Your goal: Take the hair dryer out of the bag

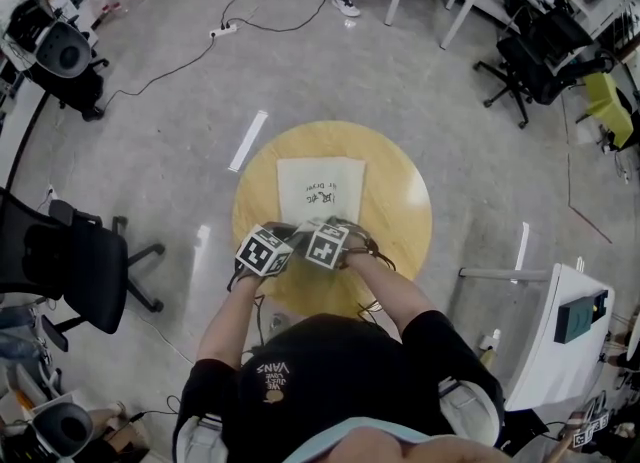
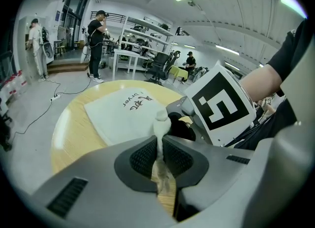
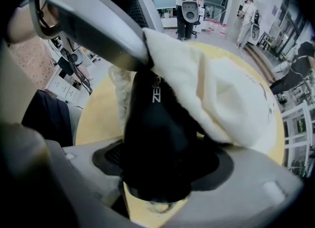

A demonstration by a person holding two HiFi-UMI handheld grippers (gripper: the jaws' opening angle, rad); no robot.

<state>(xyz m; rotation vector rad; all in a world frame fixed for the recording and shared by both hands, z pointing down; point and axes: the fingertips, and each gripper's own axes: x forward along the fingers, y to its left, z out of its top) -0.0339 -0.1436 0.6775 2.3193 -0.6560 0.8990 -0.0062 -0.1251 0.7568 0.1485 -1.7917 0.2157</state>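
Your right gripper clamps the black hair dryer at the lower centre of its view. The dryer is partly out of the white cloth bag to its right. Your left gripper pinches the bag's limp edge above the round wooden table. The dryer is probably hard, smooth and fairly heavy, so grip a narrow part firmly.

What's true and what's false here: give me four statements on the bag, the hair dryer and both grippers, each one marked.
1. The left gripper is shut on white cloth of the bag. True.
2. The right gripper is empty. False: it is shut on the black hair dryer.
3. The table is round and wooden. True.
4. The hair dryer lies fully clear of the bag. False: bag cloth covers part of it.
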